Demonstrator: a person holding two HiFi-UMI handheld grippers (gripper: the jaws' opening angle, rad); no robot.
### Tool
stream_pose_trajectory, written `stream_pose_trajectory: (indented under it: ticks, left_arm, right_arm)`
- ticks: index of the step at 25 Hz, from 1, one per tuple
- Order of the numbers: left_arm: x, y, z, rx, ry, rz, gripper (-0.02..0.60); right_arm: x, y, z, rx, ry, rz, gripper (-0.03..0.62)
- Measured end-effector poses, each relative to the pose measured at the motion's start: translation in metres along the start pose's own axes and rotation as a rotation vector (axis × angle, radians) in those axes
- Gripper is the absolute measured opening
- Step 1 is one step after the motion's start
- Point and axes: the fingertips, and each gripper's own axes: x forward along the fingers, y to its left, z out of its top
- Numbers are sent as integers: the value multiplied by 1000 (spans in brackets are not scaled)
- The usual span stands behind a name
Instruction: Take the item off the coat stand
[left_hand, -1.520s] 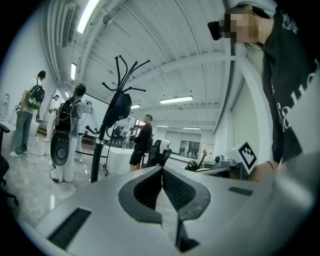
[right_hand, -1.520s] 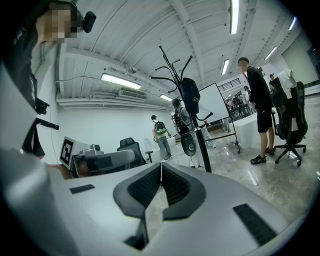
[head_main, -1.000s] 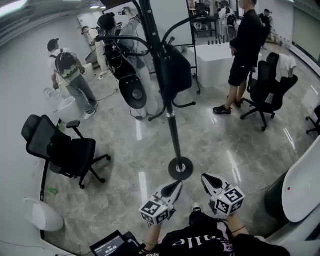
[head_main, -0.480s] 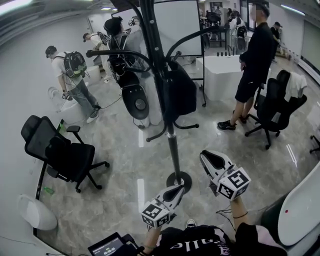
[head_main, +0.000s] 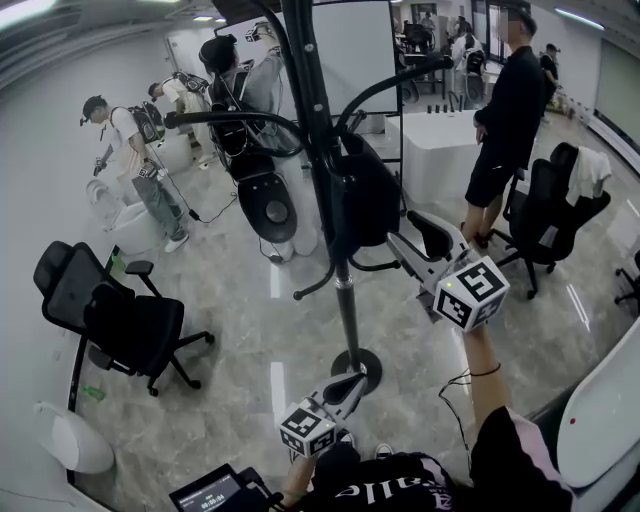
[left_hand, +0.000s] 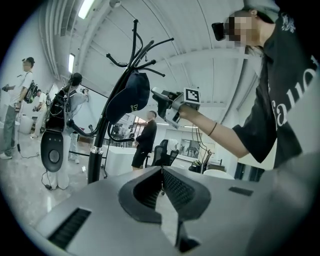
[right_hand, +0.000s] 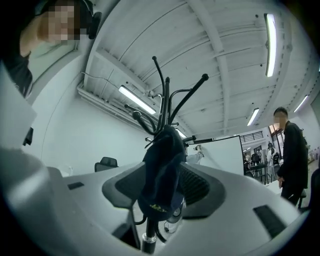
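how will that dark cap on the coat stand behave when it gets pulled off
The cap hangs limp and creased, so it is probably soft and will fold under a pinch. It looks light, likely lifting off easily. The coat stand is tall and thin, so a sideways tug might rock it.

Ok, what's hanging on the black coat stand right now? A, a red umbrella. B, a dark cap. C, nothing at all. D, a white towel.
B: the left gripper view shows a dark cap hanging from a hook of the coat stand.
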Motion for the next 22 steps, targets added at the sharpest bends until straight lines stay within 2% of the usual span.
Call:
stream_pose_trajectory:
  ticks: [5,10,11,13,15,22]
  left_arm:
    - [3,13,16,25,5,-45,5]
    - [4,31,8,11,14,-64,5]
    - [4,33,8,8,15,-69,5]
    - [4,36,8,-2,10,-81,5]
    - [4,42,8,-8,2,-85,5]
    - [10,50,9,-27,1,-101,5]
  right_arm:
    - [38,-20,16,34,2,-11,206]
    - [73,-20,-5,2,117,10,204]
    - [76,-18,-7,4,132,22,187]
    - [76,-14,-5,-4,137,41,103]
    - [73,-12,7,-14,109,36,57]
    - [55,-43,71,-15,-53,-53,40]
